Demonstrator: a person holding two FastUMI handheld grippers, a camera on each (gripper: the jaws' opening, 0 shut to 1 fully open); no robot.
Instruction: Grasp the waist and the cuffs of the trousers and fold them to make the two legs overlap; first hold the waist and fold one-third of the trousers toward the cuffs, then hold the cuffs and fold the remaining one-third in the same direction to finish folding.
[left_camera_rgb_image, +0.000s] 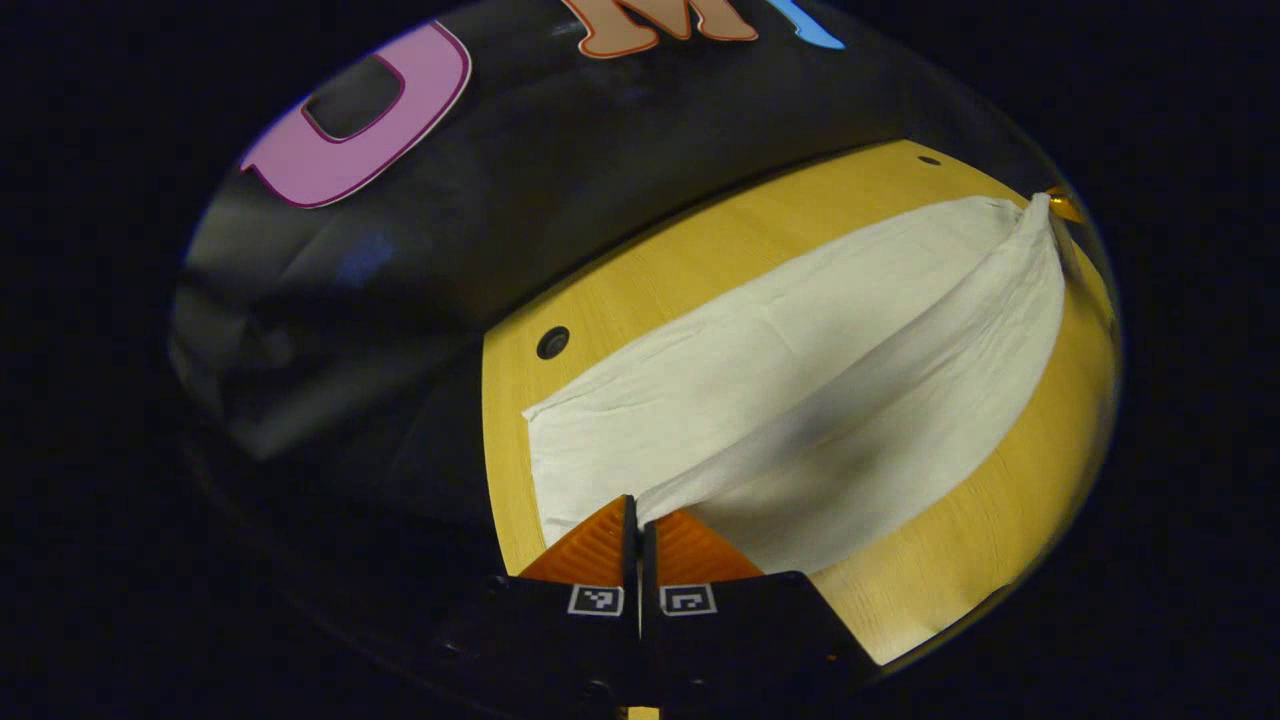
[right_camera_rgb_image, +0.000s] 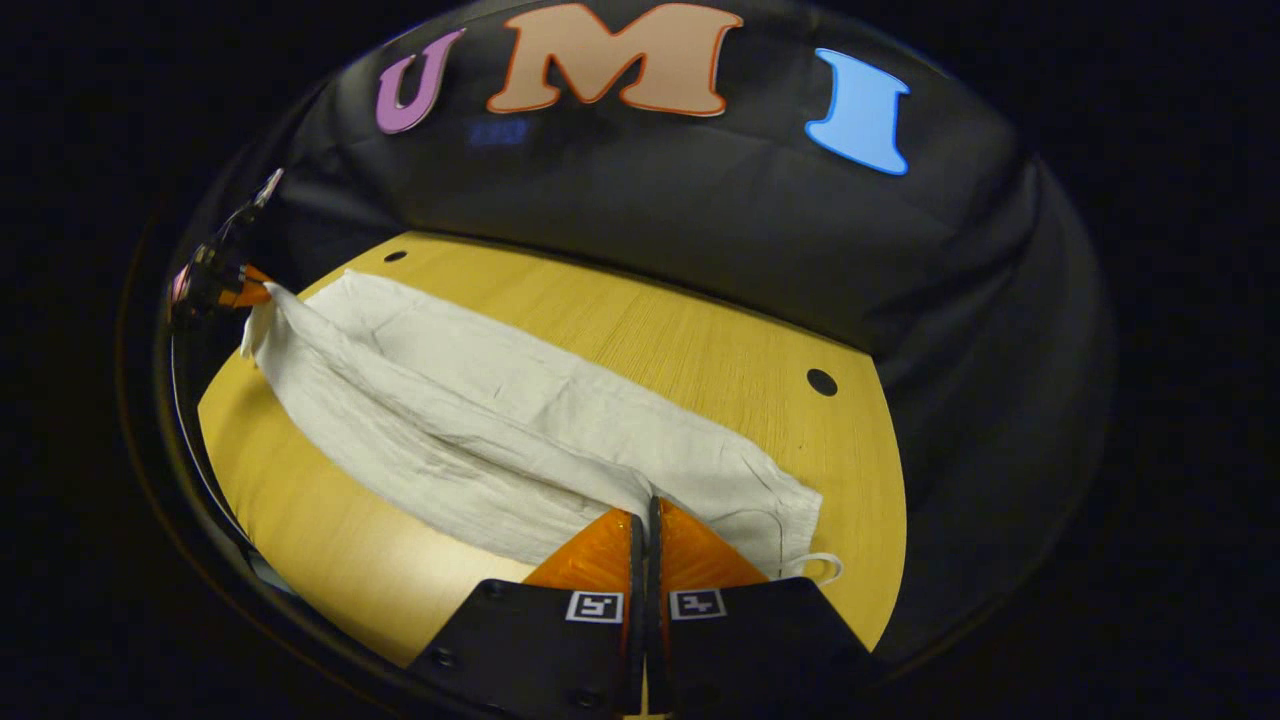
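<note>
Trousers (left_camera_rgb_image: 800, 400), one pair, pinched by two grippers on one table (left_camera_rgb_image: 620, 290).

Black gripper bodies (left_camera_rgb_image: 640, 640) bear square black-and-white markers (right_camera_rgb_image: 596, 606) and screws.

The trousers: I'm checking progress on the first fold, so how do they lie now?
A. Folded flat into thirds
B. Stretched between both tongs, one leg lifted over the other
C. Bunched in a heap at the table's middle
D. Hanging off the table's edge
B: the left tongs and the right tongs each pinch an end of the trousers, one leg rising as a ridge above the other on the table.
</note>
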